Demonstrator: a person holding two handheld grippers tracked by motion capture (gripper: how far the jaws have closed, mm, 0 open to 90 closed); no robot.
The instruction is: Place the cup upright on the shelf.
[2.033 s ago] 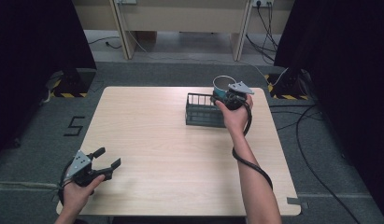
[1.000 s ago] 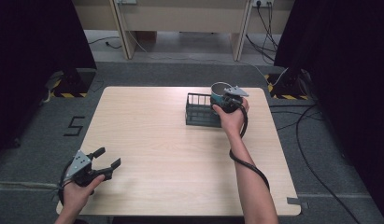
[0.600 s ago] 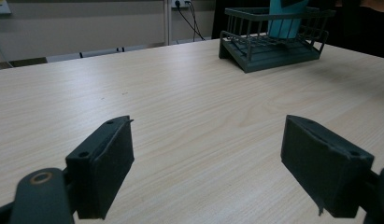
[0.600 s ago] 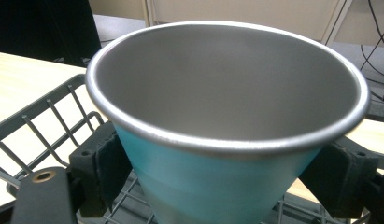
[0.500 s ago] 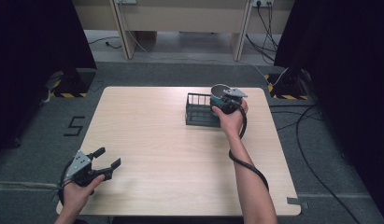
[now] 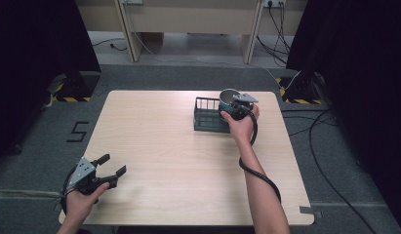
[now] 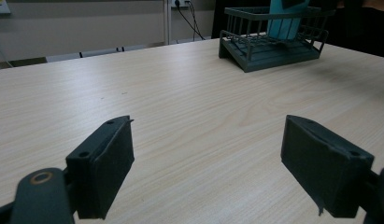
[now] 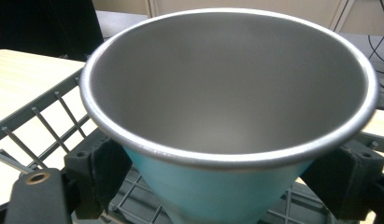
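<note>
While the right hand-held gripper holds the cup between its two jaws, the cup stands upright over the right end of the wire rack, at the far right part of the surface. From the right gripper view, the jaws press on the blue wall of the cup from both sides, just under the metal rim, and the grid of the rack lies below it. From the left gripper view, the blue body of the cup is already inside the bars of the rack, low between them. I cannot tell if its bottom touches the floor of the rack or hangs a little above it.

The left hand-held gripper waits at the near left corner of the surface, well apart from the rack, with its jaws wide apart and nothing between them.

I judge that the task is close to its end: the cup is carried to the rack and is almost set in. What is left is to put it fully down, release the jaws and take the hand back.
</note>
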